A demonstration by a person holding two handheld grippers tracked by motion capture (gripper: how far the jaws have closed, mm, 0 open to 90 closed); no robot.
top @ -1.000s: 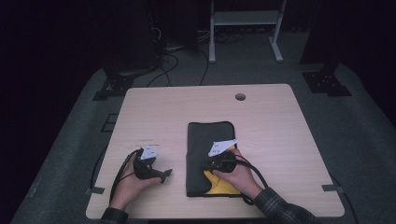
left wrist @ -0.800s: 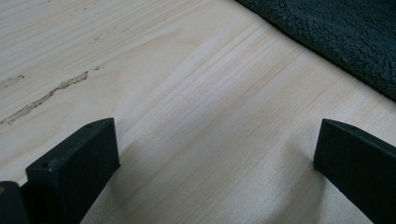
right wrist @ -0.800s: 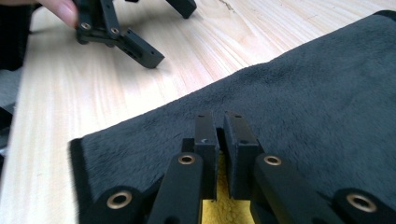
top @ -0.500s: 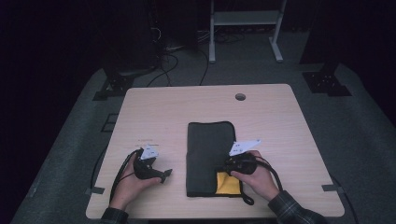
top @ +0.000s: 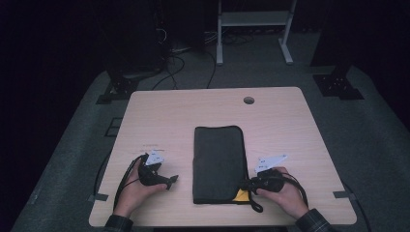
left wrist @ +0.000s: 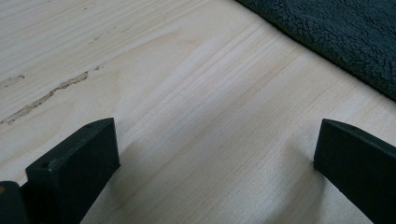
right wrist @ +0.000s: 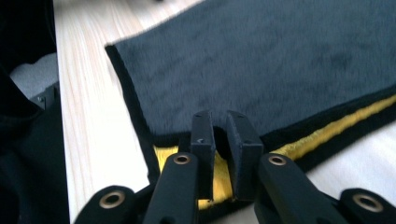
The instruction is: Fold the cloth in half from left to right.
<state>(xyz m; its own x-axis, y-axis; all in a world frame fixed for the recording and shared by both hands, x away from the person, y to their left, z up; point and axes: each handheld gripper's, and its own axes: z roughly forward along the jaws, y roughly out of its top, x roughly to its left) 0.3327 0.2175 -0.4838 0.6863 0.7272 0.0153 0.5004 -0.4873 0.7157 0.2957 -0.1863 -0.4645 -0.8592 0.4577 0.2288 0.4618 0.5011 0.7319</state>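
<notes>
The right gripper point(top: 247, 185) has slid off the dark folded cloth point(top: 217, 162) to its near right corner, jaws almost together, just easing apart, over the yellow lining point(right wrist: 219, 175); whether they are pinching it is unclear. The left gripper point(top: 171, 180) is resting spread on the table point(top: 290, 121), the cloth beside it.

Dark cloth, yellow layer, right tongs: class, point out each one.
dark cloth point(top: 217, 162), high view, middle of its top face
yellow layer point(right wrist: 345, 122), right gripper view, exposed edge strip
right tongs point(right wrist: 223, 122), right gripper view, between the tips
</notes>
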